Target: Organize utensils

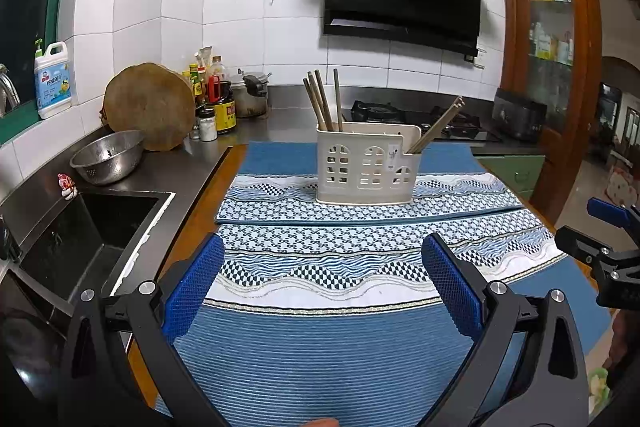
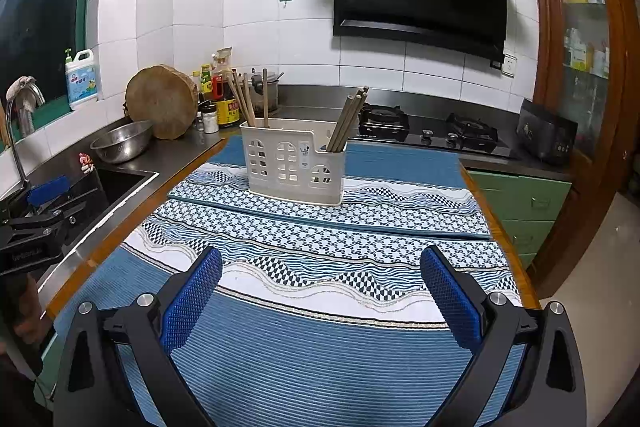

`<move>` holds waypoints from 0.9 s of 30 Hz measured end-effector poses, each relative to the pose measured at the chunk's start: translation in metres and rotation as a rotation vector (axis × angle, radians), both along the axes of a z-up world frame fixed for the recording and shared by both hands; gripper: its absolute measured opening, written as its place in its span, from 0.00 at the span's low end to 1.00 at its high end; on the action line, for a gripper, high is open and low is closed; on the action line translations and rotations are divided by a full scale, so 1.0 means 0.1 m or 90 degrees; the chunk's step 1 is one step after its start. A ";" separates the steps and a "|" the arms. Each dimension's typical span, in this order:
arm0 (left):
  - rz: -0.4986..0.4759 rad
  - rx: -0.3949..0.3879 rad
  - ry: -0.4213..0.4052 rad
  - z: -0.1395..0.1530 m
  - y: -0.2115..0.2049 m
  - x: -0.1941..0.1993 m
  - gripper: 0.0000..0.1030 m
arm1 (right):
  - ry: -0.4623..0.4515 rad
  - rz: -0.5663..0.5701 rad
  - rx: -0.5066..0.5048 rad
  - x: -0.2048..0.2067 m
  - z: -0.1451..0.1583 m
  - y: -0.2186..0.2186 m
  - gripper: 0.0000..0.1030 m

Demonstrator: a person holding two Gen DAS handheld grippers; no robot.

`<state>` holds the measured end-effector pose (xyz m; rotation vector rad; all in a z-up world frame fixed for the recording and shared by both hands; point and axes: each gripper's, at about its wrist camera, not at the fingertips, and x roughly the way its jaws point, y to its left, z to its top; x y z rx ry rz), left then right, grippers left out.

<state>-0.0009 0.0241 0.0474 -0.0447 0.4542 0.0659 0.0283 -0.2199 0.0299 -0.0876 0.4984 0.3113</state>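
Chopsticks (image 1: 322,101) stand in two bunches inside the white holder (image 1: 368,167), which sits on the blue patterned mat (image 1: 320,347) well ahead of both claws, left gripper (image 1: 322,259) and right gripper (image 2: 320,267) each spread wide with nothing between the fingers.

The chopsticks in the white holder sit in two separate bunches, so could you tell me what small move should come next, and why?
Probably ease the right tongs forward toward the right bunch of chopsticks. Both the right and left tongs are open, empty and well short of the white holder, whose chopsticks are split between its two ends; this bunch leans outward, offering a freer grip.
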 end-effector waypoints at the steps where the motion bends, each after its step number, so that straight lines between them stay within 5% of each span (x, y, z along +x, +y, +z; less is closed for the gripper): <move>1: -0.001 0.000 0.001 0.00 0.00 0.00 0.95 | 0.001 0.000 0.001 0.00 -0.01 0.00 0.93; 27: -0.021 0.010 0.014 -0.06 -0.09 0.03 0.95 | 0.014 0.000 0.009 0.00 -0.08 0.00 0.93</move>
